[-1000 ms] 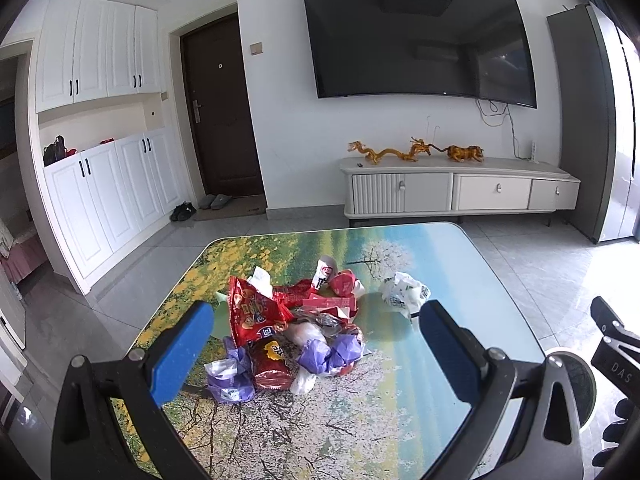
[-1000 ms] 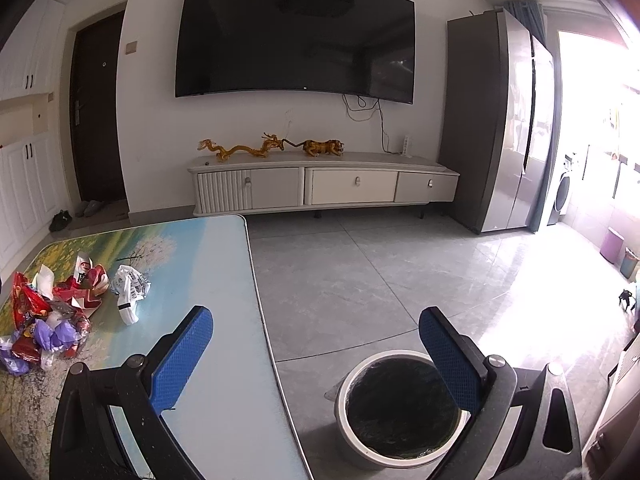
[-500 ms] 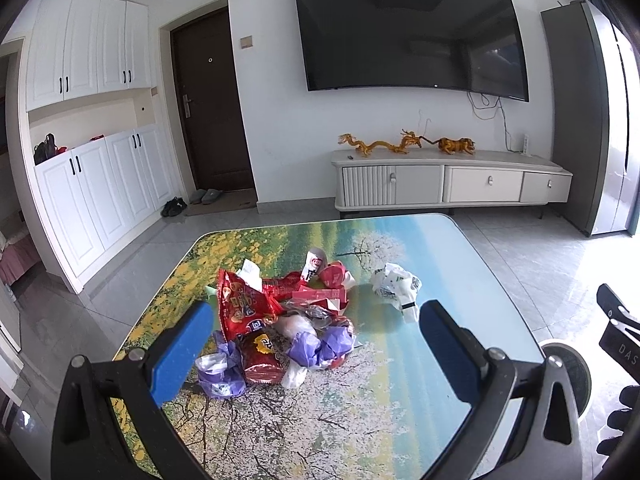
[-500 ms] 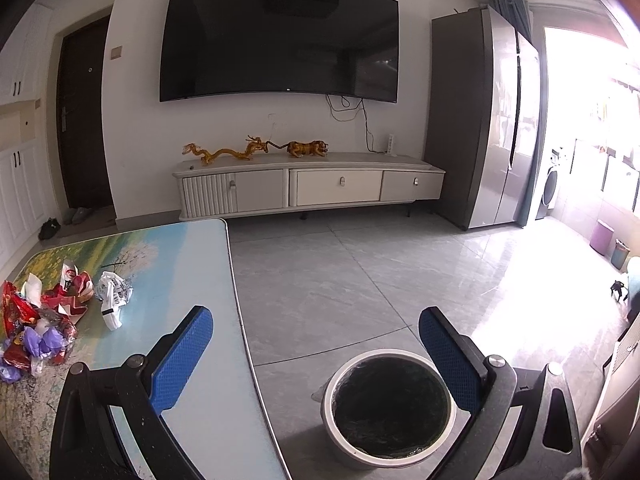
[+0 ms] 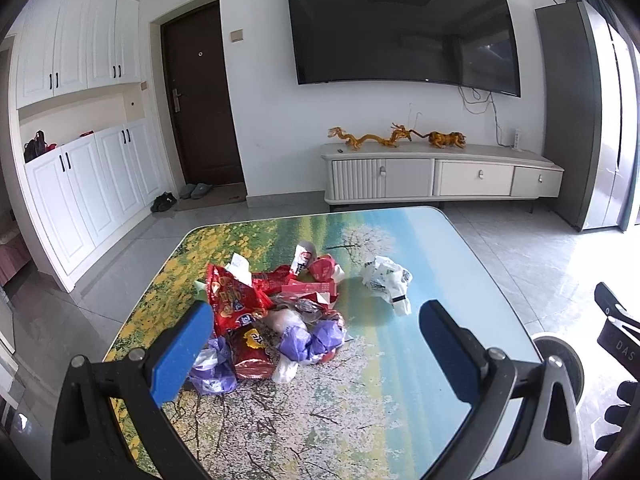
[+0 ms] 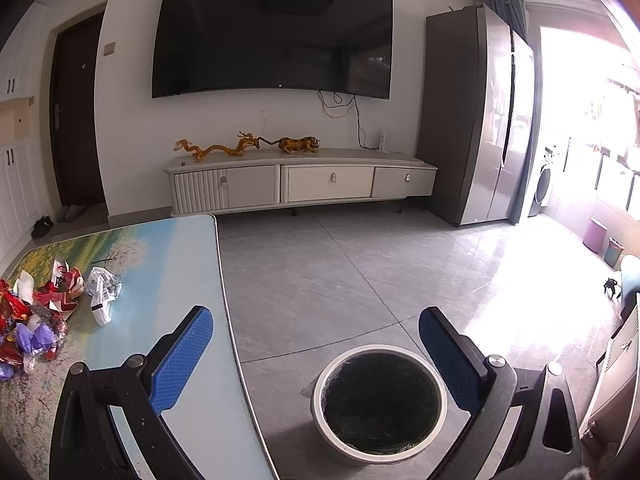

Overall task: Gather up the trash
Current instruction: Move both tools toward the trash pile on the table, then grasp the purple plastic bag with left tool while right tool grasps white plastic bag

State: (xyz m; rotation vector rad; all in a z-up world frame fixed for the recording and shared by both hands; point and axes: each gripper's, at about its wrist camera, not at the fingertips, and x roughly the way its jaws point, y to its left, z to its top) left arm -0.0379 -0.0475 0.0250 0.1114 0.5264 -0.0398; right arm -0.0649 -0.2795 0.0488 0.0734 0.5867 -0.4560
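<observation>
On the table [image 5: 400,380] lie one heap of wrappers [image 5: 272,316] and one crumpled white bag [image 5: 386,280] just beside it. One bin [image 6: 380,400] stands on the floor. The left gripper [image 5: 316,344] and right gripper [image 6: 316,344] both gape wide, holding nothing.

Wall television [image 6: 272,36] above low cabinet [image 6: 300,184].

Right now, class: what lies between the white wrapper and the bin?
In the right wrist view, only bare table and then grey floor separate the white wrapper from the bin. Nothing else lies there.
</observation>
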